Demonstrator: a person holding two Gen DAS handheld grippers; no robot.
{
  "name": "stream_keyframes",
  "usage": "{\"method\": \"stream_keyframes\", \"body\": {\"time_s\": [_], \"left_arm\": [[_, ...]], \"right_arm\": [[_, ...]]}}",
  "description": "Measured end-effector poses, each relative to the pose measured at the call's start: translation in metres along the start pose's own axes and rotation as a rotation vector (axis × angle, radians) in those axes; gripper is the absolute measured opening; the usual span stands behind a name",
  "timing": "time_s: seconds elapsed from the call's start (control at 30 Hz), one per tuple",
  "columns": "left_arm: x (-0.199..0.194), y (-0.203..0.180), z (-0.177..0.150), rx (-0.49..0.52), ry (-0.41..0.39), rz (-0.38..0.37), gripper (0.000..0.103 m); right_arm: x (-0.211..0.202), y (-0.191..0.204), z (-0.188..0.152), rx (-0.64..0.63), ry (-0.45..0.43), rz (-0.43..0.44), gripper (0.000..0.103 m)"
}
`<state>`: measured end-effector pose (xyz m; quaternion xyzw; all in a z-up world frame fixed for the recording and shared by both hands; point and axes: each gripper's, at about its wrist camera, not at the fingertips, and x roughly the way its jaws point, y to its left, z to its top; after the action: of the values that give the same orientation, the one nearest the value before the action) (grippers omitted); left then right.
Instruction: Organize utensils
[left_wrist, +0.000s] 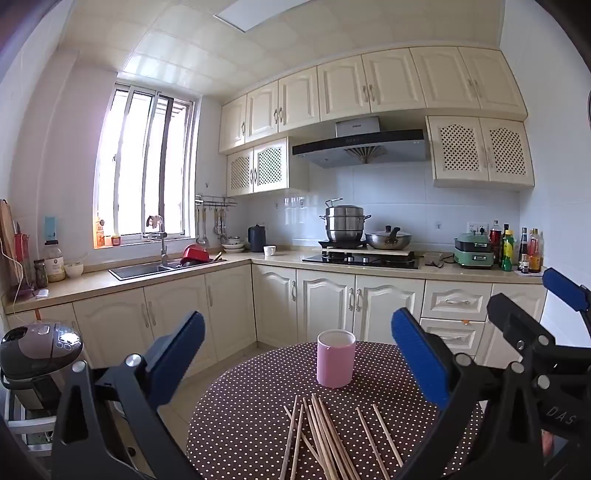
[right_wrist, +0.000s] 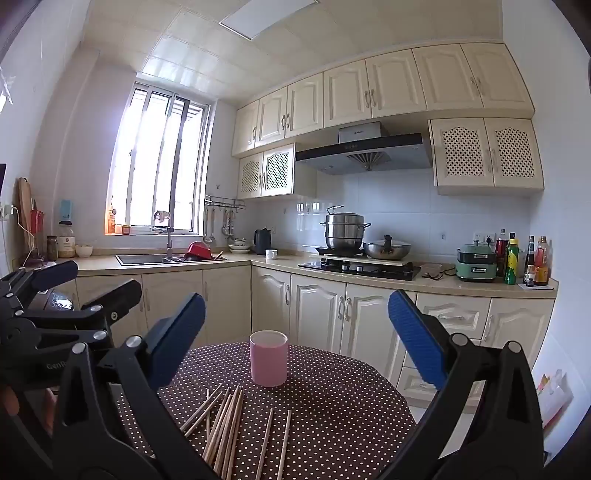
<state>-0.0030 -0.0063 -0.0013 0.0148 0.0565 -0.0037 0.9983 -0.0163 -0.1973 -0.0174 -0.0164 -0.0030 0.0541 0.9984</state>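
A pink cylindrical cup (left_wrist: 335, 363) stands upright on a round table with a brown polka-dot cloth (left_wrist: 251, 413). Several wooden chopsticks (left_wrist: 325, 439) lie loose on the cloth in front of the cup. My left gripper (left_wrist: 301, 360) is open and empty, held above the near side of the table. My right gripper (right_wrist: 295, 345) is also open and empty, above the same table. The right wrist view shows the cup (right_wrist: 268, 363) and the chopsticks (right_wrist: 229, 428) too. The right gripper's fingers (left_wrist: 561, 290) show at the right of the left wrist view.
Cream kitchen cabinets (left_wrist: 325, 302) and a counter run behind the table, with a sink (left_wrist: 140, 269), a stove with pots (left_wrist: 362, 258) and bottles (left_wrist: 517, 251). A rice cooker (left_wrist: 37, 350) stands at the left of the table.
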Motion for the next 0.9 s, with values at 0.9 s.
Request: {"method": "stream_keyframes", "body": {"time_s": [0.9], "left_arm": [[0.005,0.006,0.0,-0.001,0.013,0.0,0.099]], "right_arm": [[0.004,-0.003,0.001,0.008,0.016,-0.001,0.097]]}}
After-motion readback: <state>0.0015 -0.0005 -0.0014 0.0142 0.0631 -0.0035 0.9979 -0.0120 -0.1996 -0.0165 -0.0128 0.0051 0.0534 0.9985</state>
